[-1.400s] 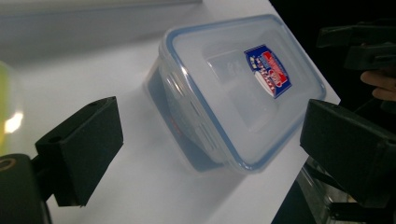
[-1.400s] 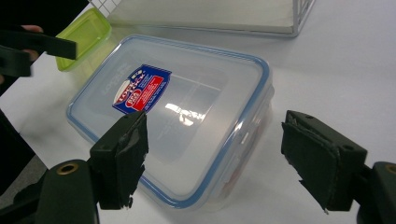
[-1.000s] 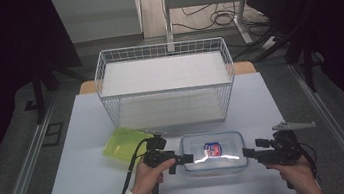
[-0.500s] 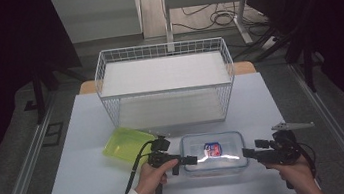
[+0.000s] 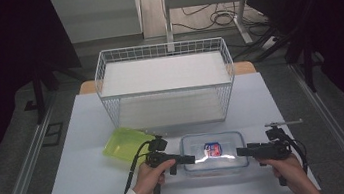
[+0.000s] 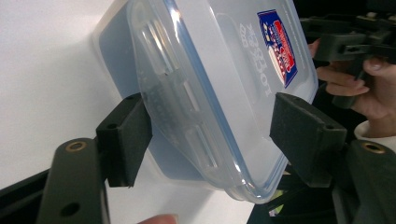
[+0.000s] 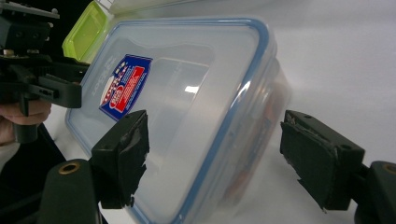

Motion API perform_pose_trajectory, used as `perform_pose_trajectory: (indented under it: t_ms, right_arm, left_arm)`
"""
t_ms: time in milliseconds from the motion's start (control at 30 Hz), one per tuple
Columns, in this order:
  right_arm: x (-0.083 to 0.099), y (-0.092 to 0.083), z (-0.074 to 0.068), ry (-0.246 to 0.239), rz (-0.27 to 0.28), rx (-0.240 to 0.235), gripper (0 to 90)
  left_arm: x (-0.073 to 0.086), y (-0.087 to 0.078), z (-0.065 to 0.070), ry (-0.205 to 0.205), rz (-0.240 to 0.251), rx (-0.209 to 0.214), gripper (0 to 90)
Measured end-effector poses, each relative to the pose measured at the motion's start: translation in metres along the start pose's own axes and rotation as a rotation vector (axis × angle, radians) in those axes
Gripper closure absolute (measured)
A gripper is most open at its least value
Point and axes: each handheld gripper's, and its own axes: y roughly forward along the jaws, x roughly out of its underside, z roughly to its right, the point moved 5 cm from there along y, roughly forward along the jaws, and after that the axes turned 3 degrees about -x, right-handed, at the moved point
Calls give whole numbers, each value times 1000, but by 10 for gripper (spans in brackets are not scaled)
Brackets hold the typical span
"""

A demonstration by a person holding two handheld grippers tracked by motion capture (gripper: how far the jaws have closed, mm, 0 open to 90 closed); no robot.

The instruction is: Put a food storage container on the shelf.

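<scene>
1. White covers the table (image 5: 89,138), a plain matte sheet with a strip of wood showing at its far edge behind the wire basket (image 5: 166,85).
2. We see dark grey floor on both sides of the table, with a metal rail running along each side.
3. Beyond the table we see a pale wall panel, the legs of a metal frame, and loose cables on the floor; the rest of the room lies in deep shadow.
4. We find the clear plastic container (image 5: 213,152), with a blue-rimmed lid and a red and blue label, lying flat on the near part of the table, between our two hands.
5. A lime-green lid (image 5: 121,144) lies on the table just left of the container, in front of the basket.
6. Our left tongs (image 5: 188,159) reach the container's left end. In the left gripper view their jaws have just been closing with that end between them: one pad meets the side wall, the other stands a little off the lid (image 6: 219,60), so there is no grip.
7. Our right tongs (image 5: 242,152) sit at the container's right end. In the right gripper view (image 7: 212,158) their jaws gape wide about that end, both pads clear of it.
</scene>
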Motion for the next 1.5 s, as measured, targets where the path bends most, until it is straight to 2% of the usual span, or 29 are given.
perform_pose_trajectory:
  t_ms: [100,200,267,333,467,533,600,700,767,933,1067,1200,1433,1500]
  right_arm:
    - [1,9,2,23,-32,-17,229]
    - [3,13,1,52,-53,-57,228]
    - [3,14,1,66,-59,-63,233]
    - [2,12,3,102,-57,-73,288]
    - [2,6,3,117,-47,-81,352]
    - [2,6,4,117,-42,-85,361]
    - [3,3,2,111,-37,-88,378]
    - [4,1,1,105,-36,-89,395]
    - [4,-1,1,98,-33,-94,412]
    - [7,-6,-2,76,-22,-108,443]
    - [8,-8,-2,69,-17,-120,460]
    - [9,-10,-3,58,-13,-127,474]
    - [10,-12,-2,78,-4,-152,510]
    - [9,-12,-2,70,-3,-149,510]
  left_arm:
    - [0,0,0,4,-2,-1,309]
    - [0,0,0,5,-2,-2,309]
    - [0,0,0,5,-2,-3,310]
    - [0,0,1,6,2,-6,309]
    - [1,0,3,11,4,-15,311]
    - [2,-1,3,22,9,-17,314]
    - [2,-3,4,16,14,-16,339]
    - [5,-5,5,47,24,-17,352]
    - [6,-7,6,49,34,-14,378]
    - [9,-11,6,52,50,6,423]
    - [10,-14,6,74,52,15,448]
    - [10,-15,6,74,57,25,466]
    - [10,-16,6,66,72,24,481]
    - [10,-17,6,67,74,23,483]
